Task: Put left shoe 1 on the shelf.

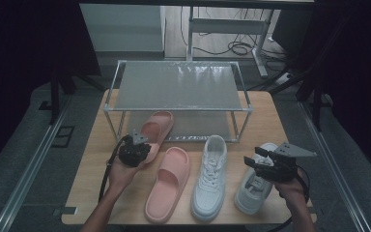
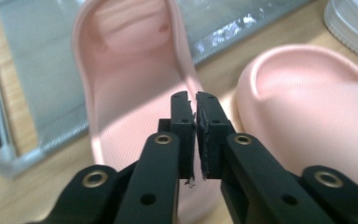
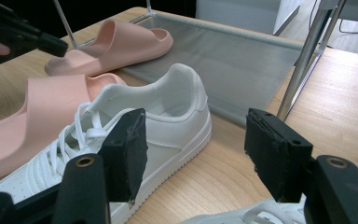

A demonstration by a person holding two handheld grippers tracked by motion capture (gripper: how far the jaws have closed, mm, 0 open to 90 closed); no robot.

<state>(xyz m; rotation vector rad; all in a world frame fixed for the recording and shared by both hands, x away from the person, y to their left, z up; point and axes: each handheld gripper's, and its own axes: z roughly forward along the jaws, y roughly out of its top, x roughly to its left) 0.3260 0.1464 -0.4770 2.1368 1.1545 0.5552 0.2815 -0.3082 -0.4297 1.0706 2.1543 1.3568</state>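
Now left gripper (image 1: 136, 151) over pink slide (image 1: 155, 128).

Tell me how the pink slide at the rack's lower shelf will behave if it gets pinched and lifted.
The pink slide looks like thick moulded foam, so it is probably light and will flex a little. Its matte, finely textured footbed suggests the pads won't slip much. Pinched at the thin side wall, it may droop or swing.
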